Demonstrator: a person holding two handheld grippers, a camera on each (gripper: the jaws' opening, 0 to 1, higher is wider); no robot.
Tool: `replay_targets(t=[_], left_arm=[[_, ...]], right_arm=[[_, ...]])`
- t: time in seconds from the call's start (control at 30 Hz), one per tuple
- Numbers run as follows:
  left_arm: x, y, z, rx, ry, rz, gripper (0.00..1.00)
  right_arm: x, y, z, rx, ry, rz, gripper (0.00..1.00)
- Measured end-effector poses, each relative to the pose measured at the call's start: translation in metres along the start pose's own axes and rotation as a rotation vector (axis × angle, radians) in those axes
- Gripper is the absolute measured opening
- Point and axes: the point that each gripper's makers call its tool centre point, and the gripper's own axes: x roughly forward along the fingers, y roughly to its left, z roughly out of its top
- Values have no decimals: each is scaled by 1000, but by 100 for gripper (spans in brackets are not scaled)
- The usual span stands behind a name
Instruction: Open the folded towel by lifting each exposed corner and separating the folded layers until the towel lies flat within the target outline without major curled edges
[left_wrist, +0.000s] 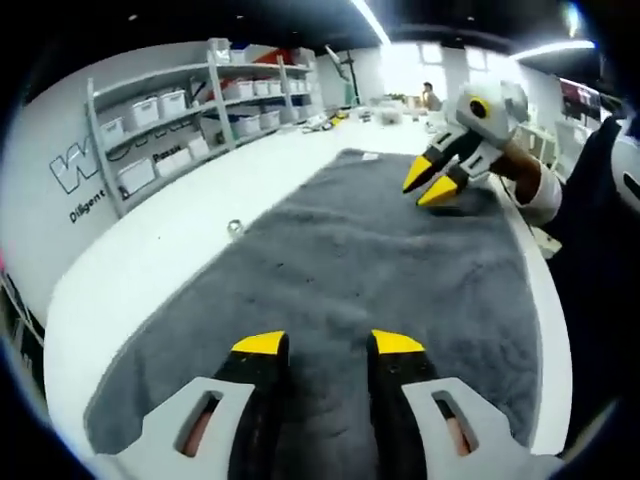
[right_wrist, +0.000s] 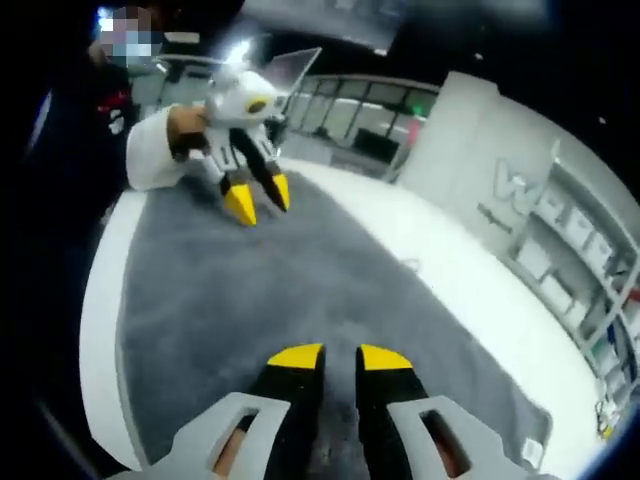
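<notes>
Towel spread flat under both grippers

Grey towel (left_wrist: 340, 250) lies open across the white surface (left_wrist: 150, 270). Left gripper (left_wrist: 328, 345) hovers over its near part, fingers slightly apart, holding nothing. Right gripper (right_wrist: 340, 357) likewise, fingers narrowly apart.

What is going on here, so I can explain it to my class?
A person holds a two-jaw gripper in each hand over a grey towel spread on a white table. The left gripper and right gripper both hover low above the towel with jaws apart, holding nothing. The towel looks mostly opened out and flat.
</notes>
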Motion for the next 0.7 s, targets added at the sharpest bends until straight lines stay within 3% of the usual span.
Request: replay_targets(t=[0.1,0.17,0.3,0.37,0.47,0.5,0.57,0.7], left_arm=[[-12,4,-2,-17,-35,48,34],[-21,19,-8,-33,-39,71,34],[-31,19,-15,-78,-56,103,37],[-31,18,-24,-97,-42,98,36],[-31,13,-45,-89,37,143,33],[-32,8,-38,-127,-29,124,28],[-29,2,-39,-174,-64,116,22],[-31,10,-37,-200,-61,123,20]], right_arm=[[6,4,-1,52,8,32,12],[10,9,-5,80,29,75,13],[16,19,-8,117,45,128,14],[19,24,-8,142,44,157,11],[20,27,-7,157,38,168,8],[20,27,-7,182,37,171,8],[20,27,-7,189,41,174,8],[21,34,-4,127,58,185,3]])
